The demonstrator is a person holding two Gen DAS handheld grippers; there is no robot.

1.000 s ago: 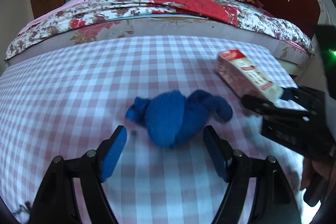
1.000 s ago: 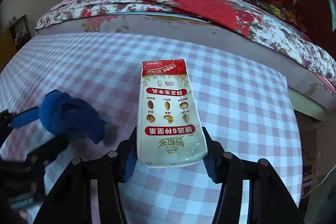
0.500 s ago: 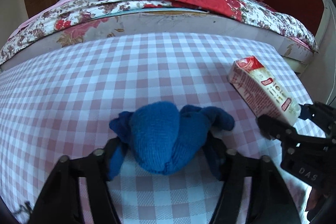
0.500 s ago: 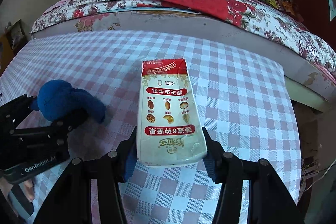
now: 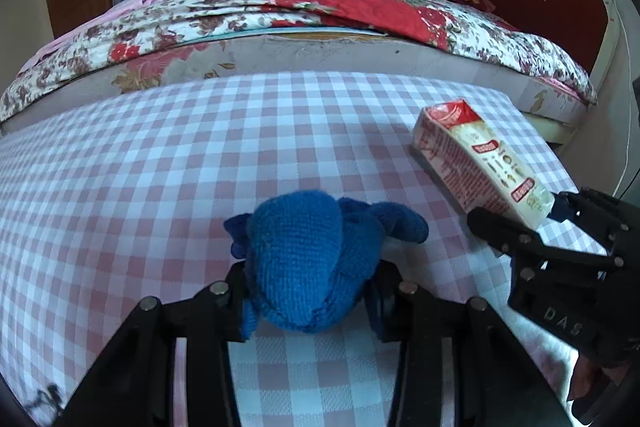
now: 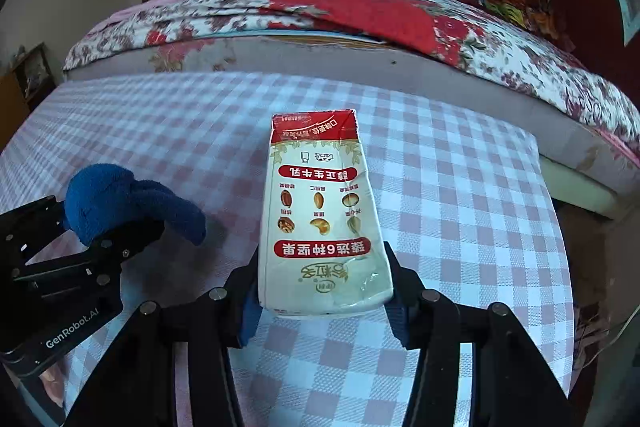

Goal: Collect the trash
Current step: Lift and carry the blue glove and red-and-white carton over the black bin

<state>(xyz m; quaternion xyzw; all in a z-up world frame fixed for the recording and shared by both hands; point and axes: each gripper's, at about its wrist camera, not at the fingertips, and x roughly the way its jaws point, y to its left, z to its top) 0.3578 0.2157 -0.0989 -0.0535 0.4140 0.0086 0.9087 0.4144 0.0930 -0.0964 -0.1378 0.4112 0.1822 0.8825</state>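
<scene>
A knotted blue knit cloth (image 5: 308,263) is seen lodged between the two fingers of the left gripper (image 5: 310,301), whose jaws are closing on it, the pads already pressed into its sides; its free tail is draped past the fingertips toward the carton. It is lifted slightly over the pink-and-white checked tablecloth (image 5: 160,163). A red-and-cream milk carton (image 6: 322,223) is gripped at its base by the right gripper (image 6: 324,307), the narrowed jaws closing on both sides, with the carton's top pointed away toward the bed (image 6: 360,27). The two grippers are held side by side, near each other.
</scene>
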